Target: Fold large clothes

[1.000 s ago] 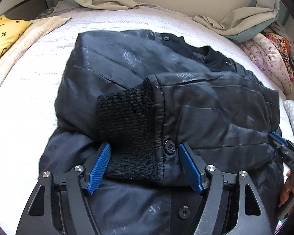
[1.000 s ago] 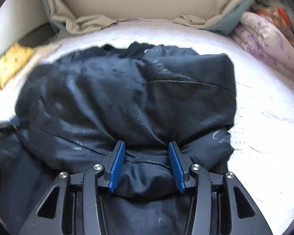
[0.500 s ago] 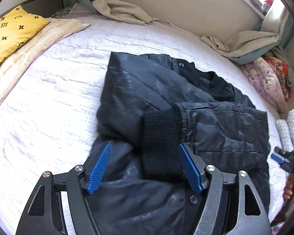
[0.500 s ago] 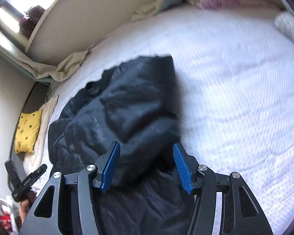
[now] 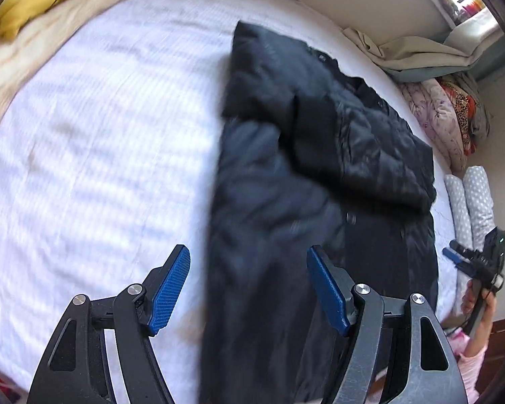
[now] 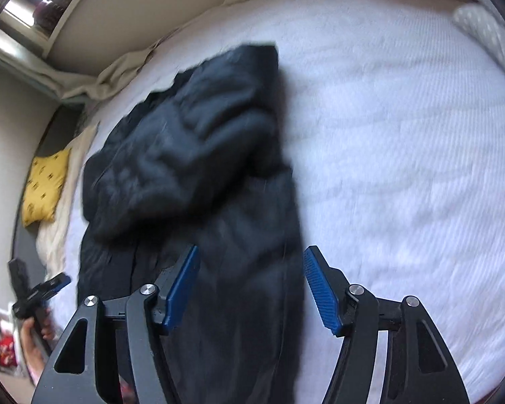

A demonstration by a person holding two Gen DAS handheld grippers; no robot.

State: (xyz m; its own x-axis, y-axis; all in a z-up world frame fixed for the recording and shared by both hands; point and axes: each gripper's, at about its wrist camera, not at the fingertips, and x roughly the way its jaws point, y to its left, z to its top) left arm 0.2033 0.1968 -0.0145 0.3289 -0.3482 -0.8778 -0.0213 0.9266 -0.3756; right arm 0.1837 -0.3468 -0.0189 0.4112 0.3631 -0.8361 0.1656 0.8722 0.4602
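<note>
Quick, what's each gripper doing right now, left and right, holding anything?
Left gripper: open, holding nothing; the black jacket lies below it on the bed.
Right gripper: jaws opening, pads clear of the jacket, holding nothing.

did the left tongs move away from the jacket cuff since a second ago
Yes. The left tongs have backed off from the cuff, toward the near edge of the bed; its pads now frame the jacket hem.
</note>
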